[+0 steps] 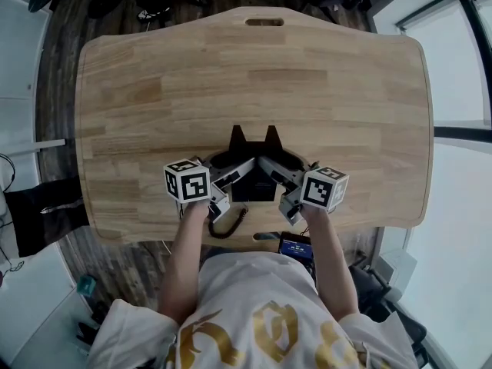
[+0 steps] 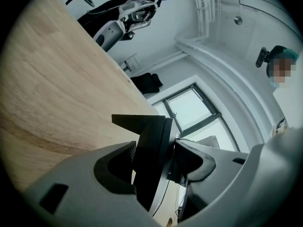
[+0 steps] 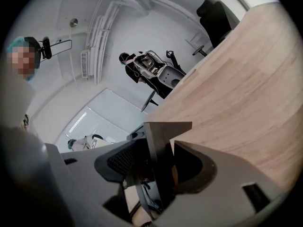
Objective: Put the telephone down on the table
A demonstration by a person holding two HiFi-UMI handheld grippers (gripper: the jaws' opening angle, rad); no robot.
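Left claw [image 2: 158, 162] and right claw [image 3: 161, 167] each clamp a side of the telephone [image 1: 252, 189], held over the worktop's [image 1: 254, 75] near edge; lowering step, I judge; next, sink both level until it rests, then release

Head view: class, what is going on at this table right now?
A person holds a two-jaw gripper in each hand. The left gripper and the right gripper are both clamped on a black telephone, one on each side, over the near part of the wooden table. Its coiled cord hangs at the table's near edge. Whether it touches the wood yet cannot be told.
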